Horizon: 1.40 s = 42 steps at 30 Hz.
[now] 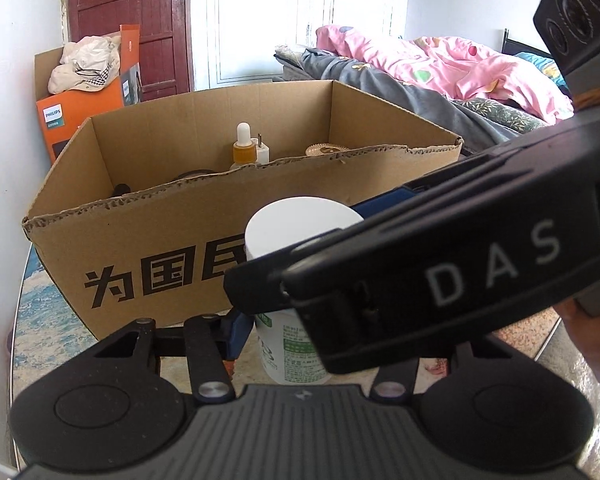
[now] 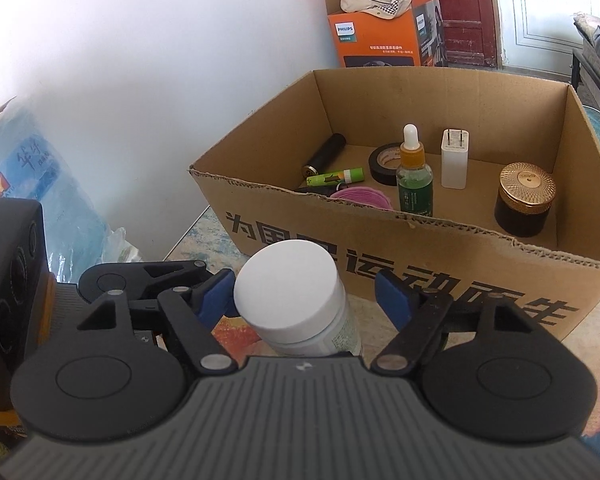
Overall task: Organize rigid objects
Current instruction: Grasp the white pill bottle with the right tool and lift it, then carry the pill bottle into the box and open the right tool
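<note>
A white-lidded bottle with a green label stands upright on the table, right in front of a cardboard box. My right gripper straddles it and is open: its right blue pad stands clear of the bottle. In the left wrist view the same bottle sits between the fingers of my left gripper. The left blue pad lies against the bottle's side. The right gripper's black body hides the other finger.
The box holds a dropper bottle, a white charger, a gold-lidded jar, a tape roll, a black torch and small items. An orange Philips box stands behind. A bed is at the right.
</note>
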Tool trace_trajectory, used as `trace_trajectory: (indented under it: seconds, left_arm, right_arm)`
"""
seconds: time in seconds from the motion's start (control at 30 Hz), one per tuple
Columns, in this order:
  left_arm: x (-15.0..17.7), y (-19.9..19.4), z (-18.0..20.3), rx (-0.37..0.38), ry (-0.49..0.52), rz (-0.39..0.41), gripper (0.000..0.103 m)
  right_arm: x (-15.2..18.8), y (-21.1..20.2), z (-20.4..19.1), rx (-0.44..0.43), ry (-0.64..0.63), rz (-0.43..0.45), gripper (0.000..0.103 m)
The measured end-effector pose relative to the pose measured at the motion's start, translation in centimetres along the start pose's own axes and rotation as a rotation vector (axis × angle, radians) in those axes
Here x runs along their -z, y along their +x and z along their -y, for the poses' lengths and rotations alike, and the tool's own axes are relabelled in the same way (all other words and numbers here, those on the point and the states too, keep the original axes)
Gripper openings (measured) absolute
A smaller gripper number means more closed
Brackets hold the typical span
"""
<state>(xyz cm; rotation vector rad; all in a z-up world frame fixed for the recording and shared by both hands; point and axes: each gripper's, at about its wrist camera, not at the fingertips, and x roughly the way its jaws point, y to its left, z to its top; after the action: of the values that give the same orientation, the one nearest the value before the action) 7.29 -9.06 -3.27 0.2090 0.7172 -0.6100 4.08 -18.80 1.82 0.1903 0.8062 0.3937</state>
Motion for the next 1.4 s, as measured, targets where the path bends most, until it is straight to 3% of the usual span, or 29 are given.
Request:
trace_trajectory:
  seconds: [0.23, 1.0, 1.4]
  left_arm:
    - [-0.1, 0.1, 0.0, -0.009, 0.004, -0.001, 0.054]
    - [0.6, 0.2, 0.4, -0.013, 0.006, 0.018, 0.054]
    - [0.0, -2.4, 1.6, -0.037, 0.027, 0.053, 0.054]
  right_arm:
    - [0.1, -0.2, -0.2, -0.016, 0.005, -0.002, 0.059]
    - [-0.1, -1.2, -0.2, 0.011, -0.005, 0.002, 0.057]
    - [-0.3, -4.0, -1.3, 0.005, -0.03, 0.059, 0.057]
